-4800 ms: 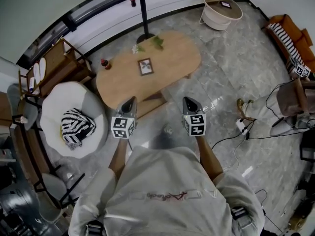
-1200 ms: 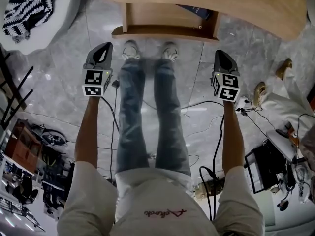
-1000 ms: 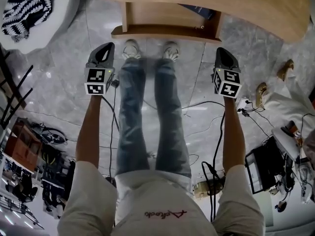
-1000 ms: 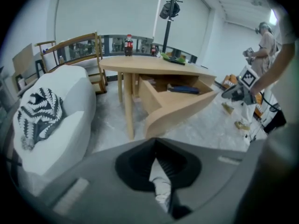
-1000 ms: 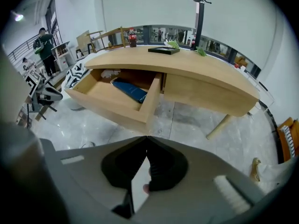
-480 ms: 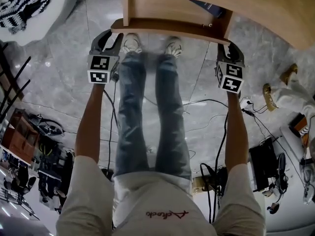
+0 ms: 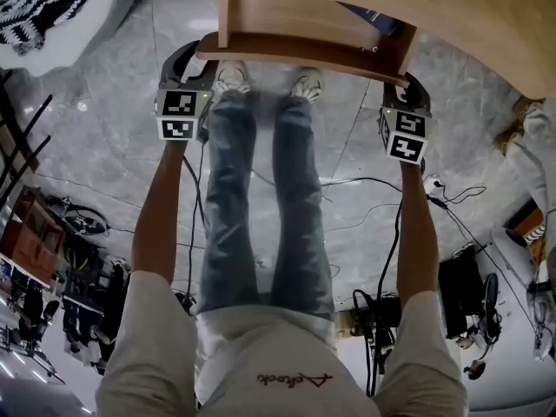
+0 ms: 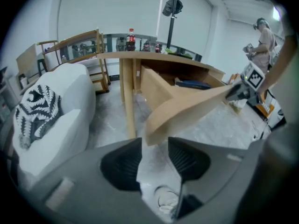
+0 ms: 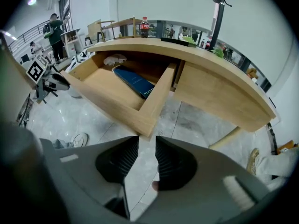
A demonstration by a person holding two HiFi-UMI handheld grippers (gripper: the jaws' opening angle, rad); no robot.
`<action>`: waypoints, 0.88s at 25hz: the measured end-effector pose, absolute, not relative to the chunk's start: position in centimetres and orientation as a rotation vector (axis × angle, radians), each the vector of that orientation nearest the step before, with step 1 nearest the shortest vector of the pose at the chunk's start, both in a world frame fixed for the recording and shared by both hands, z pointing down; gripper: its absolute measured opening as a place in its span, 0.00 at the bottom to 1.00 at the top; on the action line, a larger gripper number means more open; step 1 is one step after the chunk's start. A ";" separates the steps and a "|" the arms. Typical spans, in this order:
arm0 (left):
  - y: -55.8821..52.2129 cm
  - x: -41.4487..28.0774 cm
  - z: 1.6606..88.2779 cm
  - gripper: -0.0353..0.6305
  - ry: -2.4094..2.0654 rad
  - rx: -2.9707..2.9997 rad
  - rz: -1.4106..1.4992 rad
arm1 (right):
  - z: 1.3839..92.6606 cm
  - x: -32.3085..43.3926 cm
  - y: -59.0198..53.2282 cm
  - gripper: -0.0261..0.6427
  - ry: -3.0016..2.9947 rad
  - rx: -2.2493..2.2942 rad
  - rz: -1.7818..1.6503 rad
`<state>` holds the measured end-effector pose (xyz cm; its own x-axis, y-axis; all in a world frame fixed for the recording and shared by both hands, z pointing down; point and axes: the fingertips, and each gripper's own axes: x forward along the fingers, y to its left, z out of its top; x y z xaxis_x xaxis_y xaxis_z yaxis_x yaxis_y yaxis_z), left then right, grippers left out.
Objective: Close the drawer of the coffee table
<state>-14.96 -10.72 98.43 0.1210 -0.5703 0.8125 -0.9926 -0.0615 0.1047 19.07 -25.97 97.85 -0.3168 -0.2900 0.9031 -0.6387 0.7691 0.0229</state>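
Observation:
The coffee table's wooden drawer (image 7: 304, 49) stands pulled out from under the tabletop (image 7: 486, 16), with a blue book (image 9: 133, 82) lying in it. My left gripper (image 7: 187, 57) is at the left end of the drawer's front panel. Its jaws have just been opening, and the panel's corner (image 8: 154, 133) sits at the mouth of the gap (image 8: 154, 160) with the pads off it. My right gripper (image 7: 407, 83) is at the right end, open. Its jaws opened wide and have just narrowed a little. The right corner (image 9: 147, 127) lies just ahead of them (image 9: 147, 160), untouched.
The person's legs and shoes (image 7: 230, 81) stand between the grippers, below the drawer. A white beanbag seat with a zebra cushion (image 8: 46, 115) is at the left. Cables (image 7: 365, 185) trail over the marble floor. Someone sits at the right (image 7: 530, 146). A cola bottle (image 8: 131, 37) stands on the tabletop.
Both grippers have moved forward and down to the ends of the drawer front. Their jaws, shut a second ago, now stand apart.

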 end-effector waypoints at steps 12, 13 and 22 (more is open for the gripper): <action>-11.6 -14.6 98.5 0.32 -1.510 1.719 0.810 | 98.0 19.0 -26.1 0.22 -1.902 0.720 0.426; -11.6 -14.6 98.5 0.32 -1.517 1.712 0.803 | 98.0 19.1 -26.3 0.26 -1.902 0.723 0.427; -11.6 -14.5 98.4 0.32 -1.518 1.700 0.805 | 98.0 18.7 -26.0 0.21 -1.924 0.646 0.377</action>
